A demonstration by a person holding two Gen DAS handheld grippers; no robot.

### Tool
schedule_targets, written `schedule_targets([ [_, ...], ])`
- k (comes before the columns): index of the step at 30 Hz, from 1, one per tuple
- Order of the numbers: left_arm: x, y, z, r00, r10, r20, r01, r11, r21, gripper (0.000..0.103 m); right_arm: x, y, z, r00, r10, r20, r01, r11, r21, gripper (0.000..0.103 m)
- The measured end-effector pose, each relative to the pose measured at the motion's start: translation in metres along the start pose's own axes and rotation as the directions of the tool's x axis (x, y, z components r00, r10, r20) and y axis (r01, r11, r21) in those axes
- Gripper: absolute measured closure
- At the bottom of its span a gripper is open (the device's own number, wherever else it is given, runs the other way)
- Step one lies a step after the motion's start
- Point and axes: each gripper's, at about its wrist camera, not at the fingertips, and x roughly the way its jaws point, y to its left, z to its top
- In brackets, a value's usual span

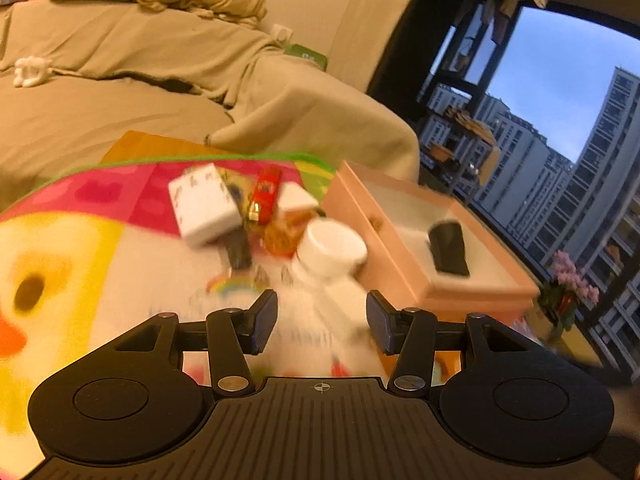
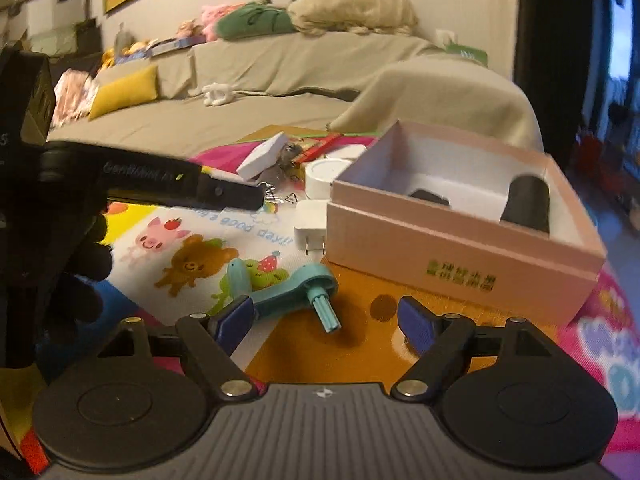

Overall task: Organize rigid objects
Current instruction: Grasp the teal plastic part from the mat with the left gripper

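The right gripper (image 2: 325,322) sits nearest the lens, jaws spread wide with nothing pressed between them; a teal crank-shaped tool (image 2: 294,286) lies on the cartoon play mat (image 2: 192,248), its stub just ahead between the fingers. The mat reads "good day!!" upside down, and the pink box (image 2: 452,256) to the right carries gold characters too blurred to read. The left gripper (image 1: 322,320) hovers half open and empty, a white round container (image 1: 332,246) just ahead, the box right of it.

Teal crank handle (image 2: 294,292) on play mat (image 2: 352,344) — before spread, empty right claw (image 2: 326,322)
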Motion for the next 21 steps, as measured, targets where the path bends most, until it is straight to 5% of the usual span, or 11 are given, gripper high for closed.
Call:
schedule_targets([
  [6,0.052,0.0,0.05,1.0,-0.012,0.023,0.013,0.998,-0.063,0.05,0.004,-0.002,-0.003,1.0,-0.011,0.007,0.011,0.999,0.03,0.023],
  [12,0.106,-0.008,0.063,0.998,0.024,-0.064,-0.025,0.999,-0.019,0.061,0.004,-0.018,-0.004,1.0,-0.018,0.005,0.017,0.991,0.13,0.023],
  [15,0.097,-0.003,0.056,0.997,-0.021,-0.071,0.02,1.0,-0.017,0.077,0.003,-0.025,-0.005,1.0,-0.013,0.022,0.01,0.986,0.167,0.023],
  [21,0.059,0.013,0.031,0.99,-0.088,-0.114,0.082,0.995,-0.056,0.077,0.0,-0.021,-0.005,0.999,0.01,0.041,-0.016,0.99,0.139,0.023],
])
